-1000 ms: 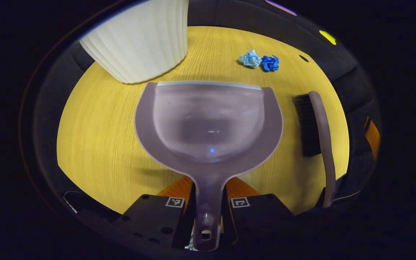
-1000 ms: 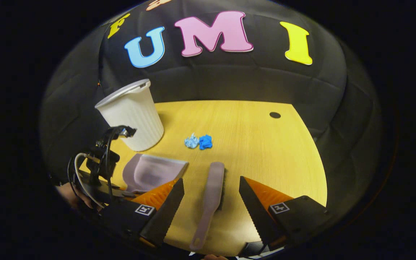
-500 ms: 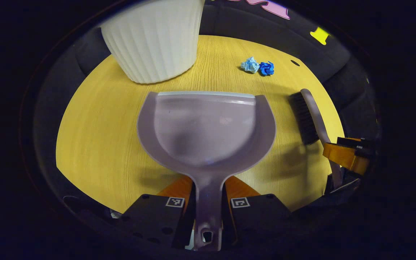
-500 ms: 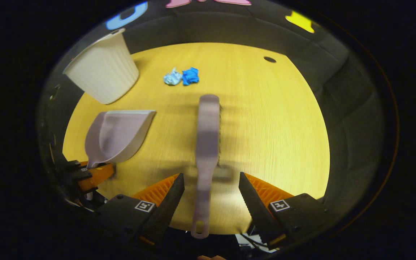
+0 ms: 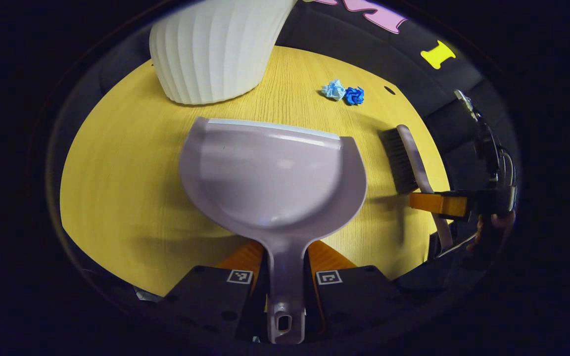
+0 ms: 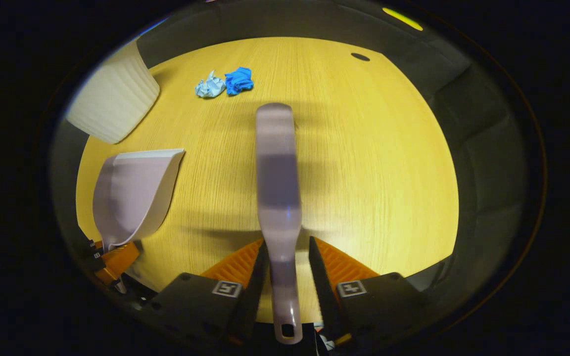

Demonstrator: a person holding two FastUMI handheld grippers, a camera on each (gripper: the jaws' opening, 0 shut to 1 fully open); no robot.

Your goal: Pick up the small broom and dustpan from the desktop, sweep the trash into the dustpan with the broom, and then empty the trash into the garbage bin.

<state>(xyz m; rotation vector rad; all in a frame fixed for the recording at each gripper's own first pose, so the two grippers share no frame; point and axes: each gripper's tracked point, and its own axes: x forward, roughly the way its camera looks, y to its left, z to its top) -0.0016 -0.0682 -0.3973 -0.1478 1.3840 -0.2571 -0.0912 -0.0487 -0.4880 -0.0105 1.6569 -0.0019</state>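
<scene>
My left gripper (image 5: 286, 277) has its jaws clamped on the dustpan (image 5: 272, 178) handle, the pan over the bench (image 5: 117, 188). My right gripper (image 6: 285, 269) has its jaws closed on the broom (image 6: 276, 173) handle. Beyond lie two crumpled paper balls (image 6: 224, 83), with the white bin (image 5: 215, 49) farther left

bare desktop (image 6: 364, 148) lies open right of the bin (image 6: 112, 106).

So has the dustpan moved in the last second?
Yes. In the left gripper view the dustpan has backed away from the white bin, more bare table between them.
</scene>
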